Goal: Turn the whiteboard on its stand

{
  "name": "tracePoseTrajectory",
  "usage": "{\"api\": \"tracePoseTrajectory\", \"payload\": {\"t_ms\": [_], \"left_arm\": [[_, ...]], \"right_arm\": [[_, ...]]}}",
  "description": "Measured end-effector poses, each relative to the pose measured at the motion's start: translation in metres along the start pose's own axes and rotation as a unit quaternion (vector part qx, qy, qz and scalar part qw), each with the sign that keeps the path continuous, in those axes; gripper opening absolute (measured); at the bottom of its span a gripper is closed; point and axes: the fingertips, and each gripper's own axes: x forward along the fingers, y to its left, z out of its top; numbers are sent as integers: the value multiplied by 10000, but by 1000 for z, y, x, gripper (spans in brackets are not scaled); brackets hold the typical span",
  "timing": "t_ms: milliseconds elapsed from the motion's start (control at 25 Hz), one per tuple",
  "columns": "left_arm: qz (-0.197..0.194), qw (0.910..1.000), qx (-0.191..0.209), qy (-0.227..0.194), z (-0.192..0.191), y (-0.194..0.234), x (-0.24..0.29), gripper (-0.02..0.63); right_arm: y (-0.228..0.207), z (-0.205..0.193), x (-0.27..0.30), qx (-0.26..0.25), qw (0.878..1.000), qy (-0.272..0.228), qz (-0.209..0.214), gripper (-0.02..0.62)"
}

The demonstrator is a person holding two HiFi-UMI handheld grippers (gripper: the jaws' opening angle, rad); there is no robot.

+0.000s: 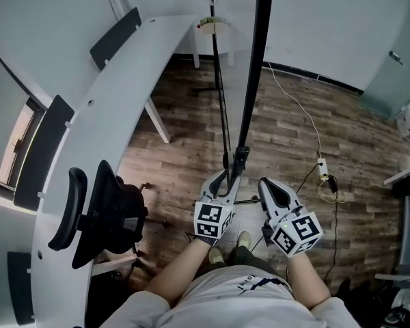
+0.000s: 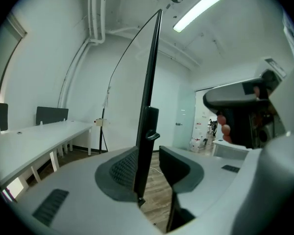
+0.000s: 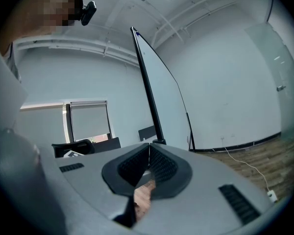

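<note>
The whiteboard (image 1: 256,60) stands edge-on in the head view, a thin black bar running down to a clamp block (image 1: 240,157). My left gripper (image 1: 227,182) reaches around that lower edge. In the left gripper view the board's black frame (image 2: 149,82) with its clamp lever (image 2: 152,135) stands between the jaws of the left gripper (image 2: 154,156). The frame lies against the left pad, with a gap to the right pad. My right gripper (image 1: 268,186) hovers just right of the board, shut on nothing (image 3: 149,155). The board's white face (image 3: 164,102) rises ahead of it.
A long curved white desk (image 1: 123,94) with dark dividers runs along the left. A black office chair (image 1: 102,214) sits by it. A thin tripod stand (image 1: 219,80) is behind the board. A power strip with cable (image 1: 322,167) lies on the wood floor at the right.
</note>
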Motion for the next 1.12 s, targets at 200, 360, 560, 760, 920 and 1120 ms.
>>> {"api": "tracePoseTrajectory", "payload": {"t_ms": [200,360,560,760,920,1120], "left_arm": [[-281,9993,-120,-202,31,-14,-24,97],[-450,9980,-371,-258,52,-25,-42,43],[-571,9947,-737,-425,74,-33,-61,14],[-519,9935,-750,-680,102,-40,-79,12],[-583,9938,-615,-718,111,-50,-83,12],[-627,9944,-537,-658,113,-56,-82,12]], "right_arm": [[10,6,2,-69,9999,-33,66,14],[16,12,2,-144,9998,-71,108,14],[22,8,2,-160,9998,-52,134,14],[30,13,-2,-210,9996,-79,168,14],[36,19,-5,-278,9993,-168,207,13],[40,25,-4,-378,9990,-151,192,12]]}}
